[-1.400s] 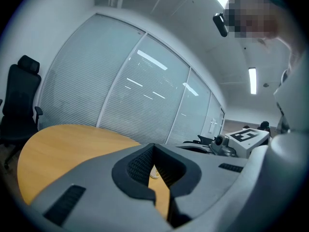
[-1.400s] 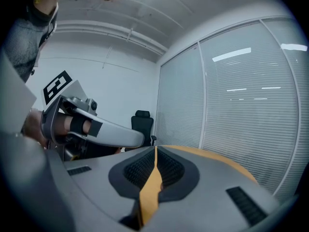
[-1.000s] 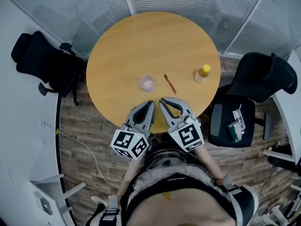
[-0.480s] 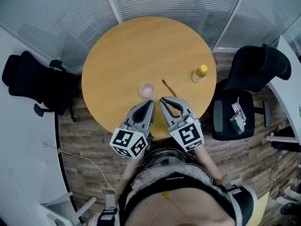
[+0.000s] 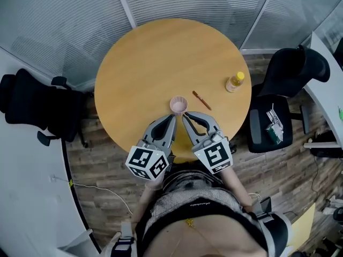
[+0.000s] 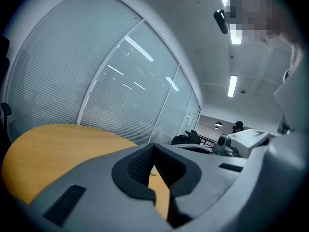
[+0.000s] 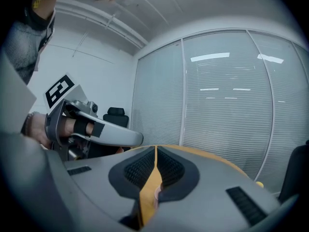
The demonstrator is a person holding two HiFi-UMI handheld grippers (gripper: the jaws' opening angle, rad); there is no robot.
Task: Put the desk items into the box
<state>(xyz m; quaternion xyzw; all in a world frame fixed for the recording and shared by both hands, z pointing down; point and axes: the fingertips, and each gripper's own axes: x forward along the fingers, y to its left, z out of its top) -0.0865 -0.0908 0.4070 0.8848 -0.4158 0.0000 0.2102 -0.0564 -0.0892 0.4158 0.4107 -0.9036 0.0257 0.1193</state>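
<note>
1. Head view: a round wooden table (image 5: 155, 58) stands in front of a glass wall with blinds (image 5: 177, 1).
2. Left gripper (image 5: 172, 117): held over the table's near edge and pointing toward the centre. In its own view the jaw tips meet, and only a wedge of bare tabletop shows below them. Pressed together, nothing held.
3. Right gripper (image 5: 184, 115): just beside the left one, tips almost side by side. In its own view the pads stand together with only a thin slit of tabletop between them. Closed, nothing pinched.
4. Pink cup (image 5: 178, 104): upright on the table, just beyond both sets of tips, touching neither. A pale pink patch low in the right gripper's slit is probably this cup.
5. Thin brown stick (image 5: 202, 100): lies flat to the right of the cup, apart from it, at a slant. Pen or pencil; too small to tell which.
6. Yellow bottle (image 5: 235, 82): upright near the table's right edge, well apart from the cup and the grippers.
7. Black office chair (image 5: 32, 108) stands at the left of the table.
8. Second black chair (image 5: 292, 71) at the right, with small objects lying on its seat.
</note>
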